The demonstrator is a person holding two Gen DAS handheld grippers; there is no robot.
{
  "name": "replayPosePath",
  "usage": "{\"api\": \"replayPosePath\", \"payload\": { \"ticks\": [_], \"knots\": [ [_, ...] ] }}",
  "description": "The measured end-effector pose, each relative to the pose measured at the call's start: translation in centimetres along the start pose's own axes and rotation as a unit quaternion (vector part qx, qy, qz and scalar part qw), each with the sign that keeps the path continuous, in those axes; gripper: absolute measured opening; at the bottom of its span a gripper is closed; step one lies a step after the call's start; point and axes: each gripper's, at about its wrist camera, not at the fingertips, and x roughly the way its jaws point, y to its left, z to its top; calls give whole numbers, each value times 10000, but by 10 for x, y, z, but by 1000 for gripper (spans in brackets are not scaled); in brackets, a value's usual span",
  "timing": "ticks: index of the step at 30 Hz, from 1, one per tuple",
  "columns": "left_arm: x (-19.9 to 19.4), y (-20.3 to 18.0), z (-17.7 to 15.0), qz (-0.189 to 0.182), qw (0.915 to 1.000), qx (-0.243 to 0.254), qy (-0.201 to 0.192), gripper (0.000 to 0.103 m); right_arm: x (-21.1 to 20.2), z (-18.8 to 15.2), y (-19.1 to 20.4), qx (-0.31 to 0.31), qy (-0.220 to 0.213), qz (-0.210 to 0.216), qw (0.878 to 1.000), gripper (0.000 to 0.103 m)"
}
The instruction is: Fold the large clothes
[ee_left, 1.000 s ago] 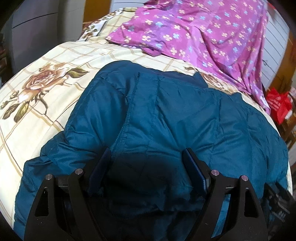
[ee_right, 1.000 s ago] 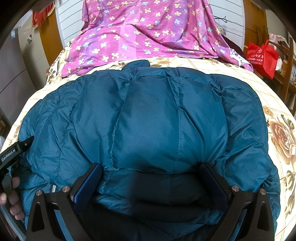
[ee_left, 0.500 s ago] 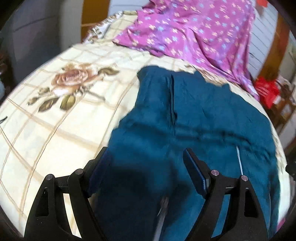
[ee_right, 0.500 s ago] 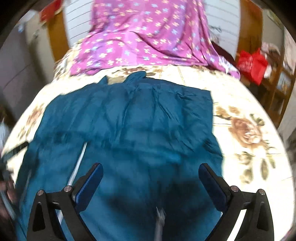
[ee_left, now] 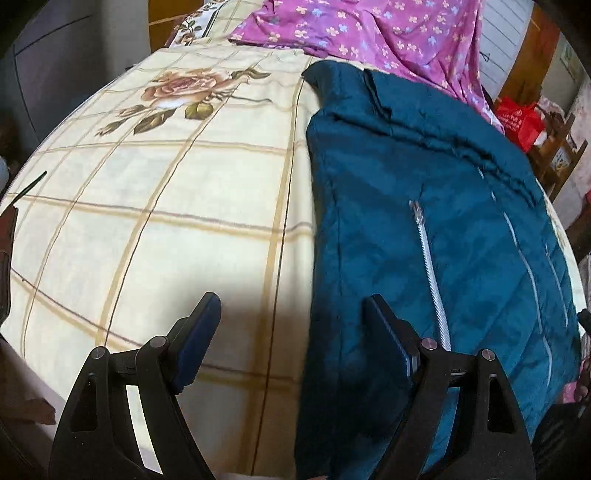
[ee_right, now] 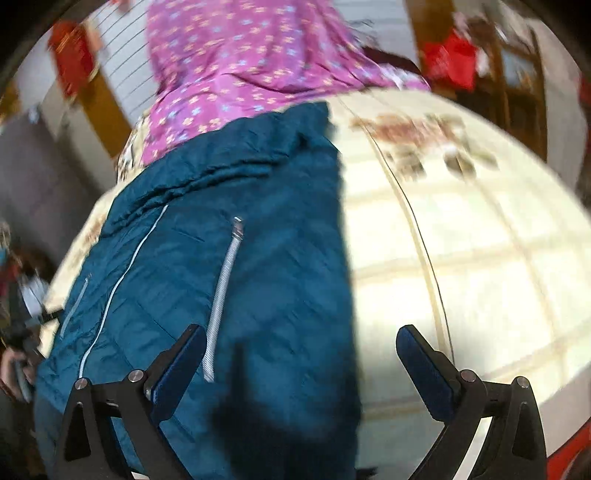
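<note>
The jacket [ee_left: 424, 229] lies on the bedsheet [ee_left: 166, 221], zips up. Behind it, at the far end of the bed, lies a quilt [ee_left: 369, 33]. A bag [ee_left: 519, 120] stands beyond the bed's right edge.

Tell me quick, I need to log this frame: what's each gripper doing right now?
Left gripper: open, holding nothing, above the left edge of the teal quilted jacket.
Right gripper: open, holding nothing, over the jacket's right edge.
</note>
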Motion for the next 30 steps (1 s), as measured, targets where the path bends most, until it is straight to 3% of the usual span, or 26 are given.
{"api": "replayPosePath", "payload": {
  "ticks": [5,10,16,20,26,30],
  "knots": [
    [9,-4,-5,56,10000,17,40,82,1,-11,-11,183,123,258,9994,103],
    [16,-7,-5,213,9997,95,-44,103,-2,-15,-12,108,63,300,9995,103],
    [15,-8,-9,255,9995,187,-73,103,-8,-22,-16,44,-25,509,9987,103],
    [10,-6,-16,86,9995,280,-129,103,-11,-26,-14,-88,96,712,9974,103],
    [-7,-8,-35,-381,9984,412,0,103,-15,-36,-7,-251,291,1381,9897,103],
    [-18,-20,-53,-667,9949,748,107,102,-13,-39,-2,-350,325,1469,9880,103]
  ]
}}
